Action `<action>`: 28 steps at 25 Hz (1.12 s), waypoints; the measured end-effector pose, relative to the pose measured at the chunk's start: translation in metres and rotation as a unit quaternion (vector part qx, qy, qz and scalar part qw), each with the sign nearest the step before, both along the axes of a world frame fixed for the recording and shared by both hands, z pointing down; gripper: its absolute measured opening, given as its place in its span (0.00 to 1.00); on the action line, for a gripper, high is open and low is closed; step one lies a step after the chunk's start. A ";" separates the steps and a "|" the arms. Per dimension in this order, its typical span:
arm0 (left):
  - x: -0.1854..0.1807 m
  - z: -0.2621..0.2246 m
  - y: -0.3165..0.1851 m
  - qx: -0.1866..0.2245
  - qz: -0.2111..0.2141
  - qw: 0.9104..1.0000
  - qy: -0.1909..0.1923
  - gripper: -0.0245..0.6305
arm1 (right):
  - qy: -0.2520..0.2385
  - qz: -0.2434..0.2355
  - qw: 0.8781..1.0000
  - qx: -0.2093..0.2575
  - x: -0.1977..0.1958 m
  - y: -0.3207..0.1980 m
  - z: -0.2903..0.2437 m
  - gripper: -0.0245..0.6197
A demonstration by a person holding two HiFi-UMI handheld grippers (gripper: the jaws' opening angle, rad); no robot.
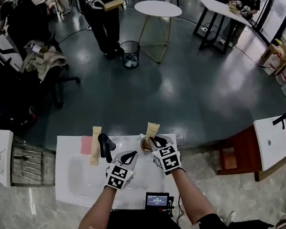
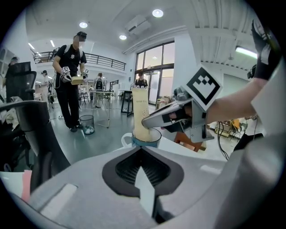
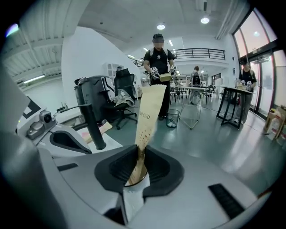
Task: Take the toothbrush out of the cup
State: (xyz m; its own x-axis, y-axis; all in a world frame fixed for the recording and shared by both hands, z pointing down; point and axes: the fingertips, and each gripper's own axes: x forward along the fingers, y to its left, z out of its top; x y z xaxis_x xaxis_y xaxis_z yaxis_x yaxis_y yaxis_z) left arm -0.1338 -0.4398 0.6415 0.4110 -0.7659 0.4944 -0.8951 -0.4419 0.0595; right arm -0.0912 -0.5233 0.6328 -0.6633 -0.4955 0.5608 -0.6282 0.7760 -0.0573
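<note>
A tall beige toothbrush packet (image 1: pixel 152 130) stands upright in a pale cup (image 1: pixel 144 146) on the white counter (image 1: pixel 76 180). My right gripper (image 1: pixel 152 141) reaches over the cup rim. In the right gripper view its jaws are pressed on the lower part of the packet (image 3: pixel 149 112), just above the cup (image 3: pixel 134 181). My left gripper (image 1: pixel 130 156) hovers just short of the cup, shut with nothing in it. Its view shows the cup (image 2: pixel 145 139) and packet (image 2: pixel 139 112) straight ahead. The right gripper (image 2: pixel 149 120) comes in there from the right.
A black faucet-like post (image 1: pixel 105 147) stands left of the cup. A second beige packet (image 1: pixel 95 144) and a pink item (image 1: pixel 86 145) lie beyond it. A small screen device (image 1: pixel 157 200) sits at the near edge. Further off a person stands on the floor by a bin (image 1: pixel 130 54).
</note>
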 end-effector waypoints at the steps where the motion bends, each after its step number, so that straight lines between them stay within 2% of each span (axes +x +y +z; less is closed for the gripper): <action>1: 0.000 -0.001 0.001 0.000 0.001 1.000 0.000 0.05 | -0.002 0.001 1.000 0.003 0.000 0.001 -0.002 0.12; 14: 0.002 -0.021 0.015 0.024 0.006 1.000 0.003 0.05 | -0.041 0.009 0.999 0.035 0.000 0.021 -0.047 0.08; 22: 0.009 -0.033 0.025 0.033 0.021 0.999 0.006 0.05 | -0.074 0.035 0.994 0.065 0.009 0.028 -0.089 0.08; 28: 0.010 -0.035 0.029 0.038 0.026 0.999 0.006 0.05 | -0.115 0.070 0.987 0.092 0.027 0.028 -0.126 0.08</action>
